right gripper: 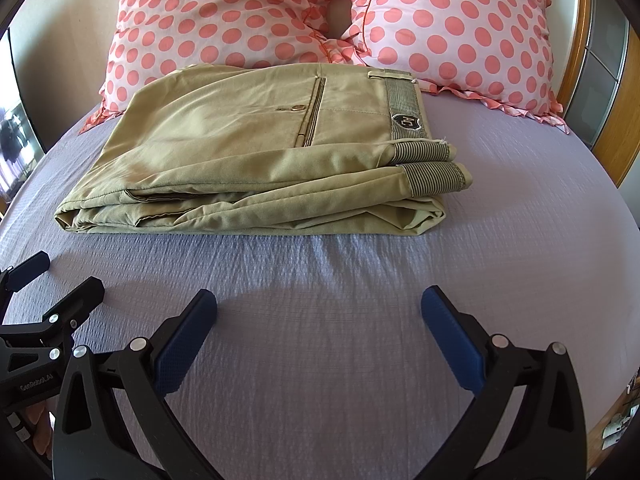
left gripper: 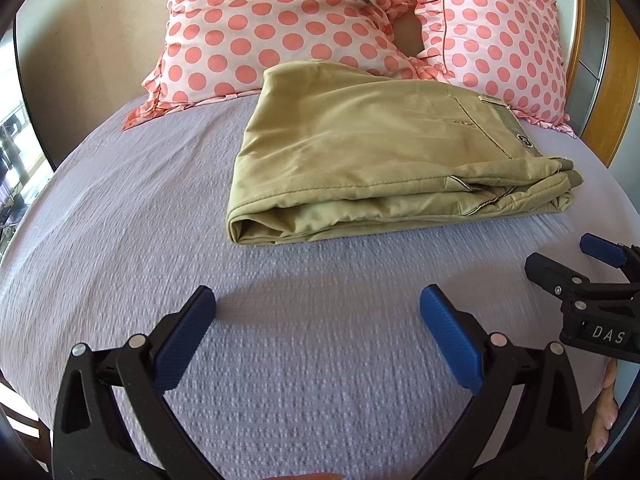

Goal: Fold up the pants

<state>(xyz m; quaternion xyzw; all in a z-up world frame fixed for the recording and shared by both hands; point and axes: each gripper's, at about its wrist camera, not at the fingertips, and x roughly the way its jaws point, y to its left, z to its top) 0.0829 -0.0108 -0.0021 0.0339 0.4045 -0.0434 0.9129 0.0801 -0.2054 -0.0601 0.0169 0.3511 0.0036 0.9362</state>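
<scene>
Khaki pants (left gripper: 380, 152) lie folded in a flat stack on the lilac bedspread (left gripper: 280, 320), just in front of the pillows. They also show in the right wrist view (right gripper: 248, 160), with the striped waistband and a badge at the right end. My left gripper (left gripper: 318, 300) is open and empty, held over the bedspread short of the pants. My right gripper (right gripper: 319, 300) is open and empty, also short of the pants. Each gripper shows at the edge of the other's view: the right one (left gripper: 560, 256), the left one (right gripper: 68, 276).
Two pink pillows with coral dots (right gripper: 240, 20) (right gripper: 460, 28) lean at the head of the bed behind the pants. A wooden headboard frame (right gripper: 580, 60) rises at the right. The bedspread (right gripper: 320, 340) lies between the grippers and the pants.
</scene>
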